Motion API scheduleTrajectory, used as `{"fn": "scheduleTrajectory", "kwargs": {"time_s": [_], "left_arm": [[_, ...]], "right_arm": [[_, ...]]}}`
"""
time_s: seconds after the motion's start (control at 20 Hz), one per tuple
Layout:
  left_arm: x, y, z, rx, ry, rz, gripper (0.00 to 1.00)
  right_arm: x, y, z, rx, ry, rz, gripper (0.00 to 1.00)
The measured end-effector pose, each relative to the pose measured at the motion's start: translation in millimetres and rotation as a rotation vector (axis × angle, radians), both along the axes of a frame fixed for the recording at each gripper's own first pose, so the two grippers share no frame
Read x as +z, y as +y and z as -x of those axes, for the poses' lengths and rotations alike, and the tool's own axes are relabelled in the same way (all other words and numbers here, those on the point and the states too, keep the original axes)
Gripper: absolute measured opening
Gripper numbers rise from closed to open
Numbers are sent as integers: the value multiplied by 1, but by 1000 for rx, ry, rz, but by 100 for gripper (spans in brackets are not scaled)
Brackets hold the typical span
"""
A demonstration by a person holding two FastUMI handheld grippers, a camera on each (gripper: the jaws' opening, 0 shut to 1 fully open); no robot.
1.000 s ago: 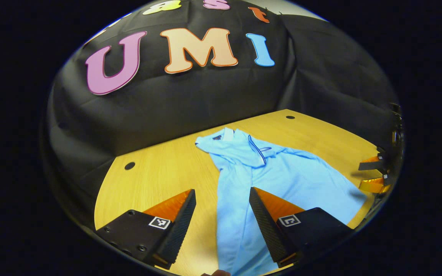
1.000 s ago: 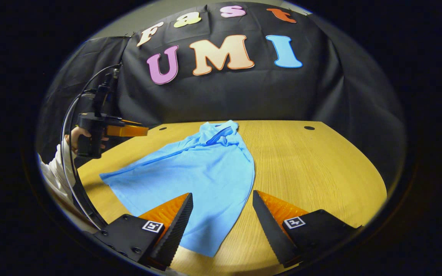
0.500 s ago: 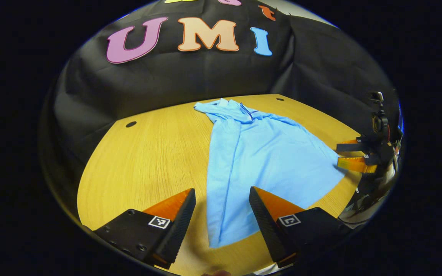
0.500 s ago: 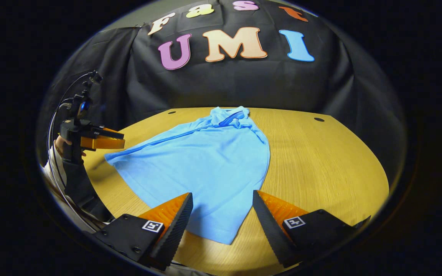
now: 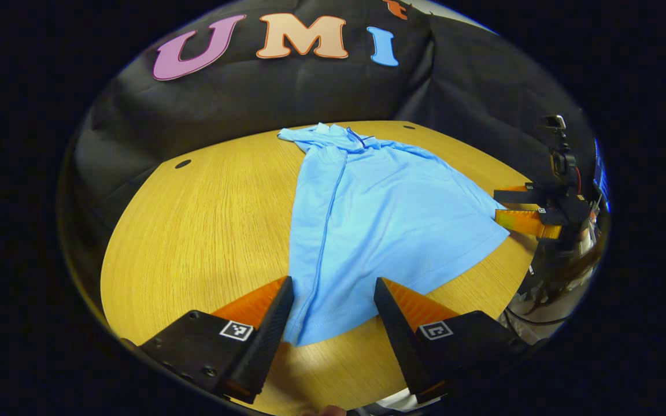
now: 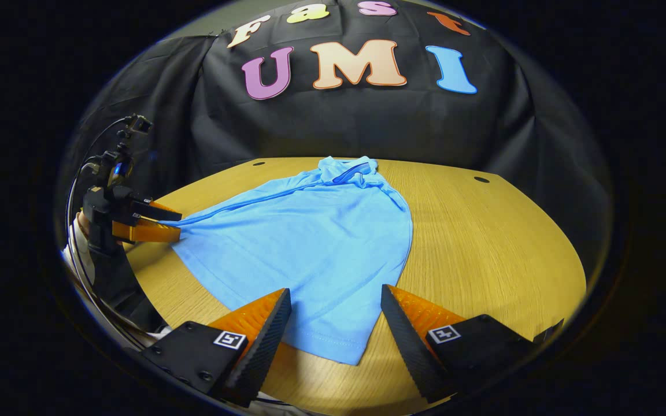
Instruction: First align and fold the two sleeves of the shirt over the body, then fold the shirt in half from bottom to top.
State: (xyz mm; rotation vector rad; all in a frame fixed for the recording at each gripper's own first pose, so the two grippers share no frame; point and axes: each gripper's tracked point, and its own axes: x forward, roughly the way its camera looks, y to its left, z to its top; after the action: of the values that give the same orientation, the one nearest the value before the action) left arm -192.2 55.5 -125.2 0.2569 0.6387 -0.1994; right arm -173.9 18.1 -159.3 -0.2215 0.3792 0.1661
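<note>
With sleeves already folded in, blue polo shirt (image 5: 367,219) lies flat mid-table (image 5: 194,231); L gripper (image 5: 333,306) & R gripper (image 6: 336,318) both wide, straddling hem corners at 6 o'clock, prob. for bottom-up fold.

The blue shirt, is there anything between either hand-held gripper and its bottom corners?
Nothing visible. The blue shirt lies flat on the wooden table. The left hand-held gripper and right hand-held gripper are both open, each facing a bottom corner with no object between.
</note>
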Motion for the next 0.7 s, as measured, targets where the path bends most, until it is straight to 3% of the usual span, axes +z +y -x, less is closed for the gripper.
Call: {"fn": "scheduleTrajectory", "kwargs": {"time_s": [0.25, 0.4, 0.45, 0.5, 0.55, 0.6, 0.65, 0.7], "left_arm": [[-4, -5, 0, -14, -7, 12, 87], [-4, -10, 3, -50, -9, 24, 77], [-5, -14, 2, -63, -12, 30, 65], [-6, -17, 2, -70, -6, 37, 60], [-7, -20, 2, -80, -1, 45, 50], [-7, -24, 3, -98, 2, 57, 42], [-7, -28, 4, -104, 4, 75, 24], [-6, -28, 4, -109, 2, 85, 14]], "right_arm": [[-3, 8, 0, 21, -1, 2, 95], [-4, 16, 0, 39, 12, -8, 72], [-5, 19, 2, 47, 16, -7, 67], [-7, 23, 1, 57, 23, -11, 56], [-5, 25, 2, 63, 28, -19, 46], [-5, 27, 3, 69, 33, -28, 27], [-8, 28, 2, 68, 39, -32, 22], [-7, 29, 2, 73, 39, -23, 11]]}}
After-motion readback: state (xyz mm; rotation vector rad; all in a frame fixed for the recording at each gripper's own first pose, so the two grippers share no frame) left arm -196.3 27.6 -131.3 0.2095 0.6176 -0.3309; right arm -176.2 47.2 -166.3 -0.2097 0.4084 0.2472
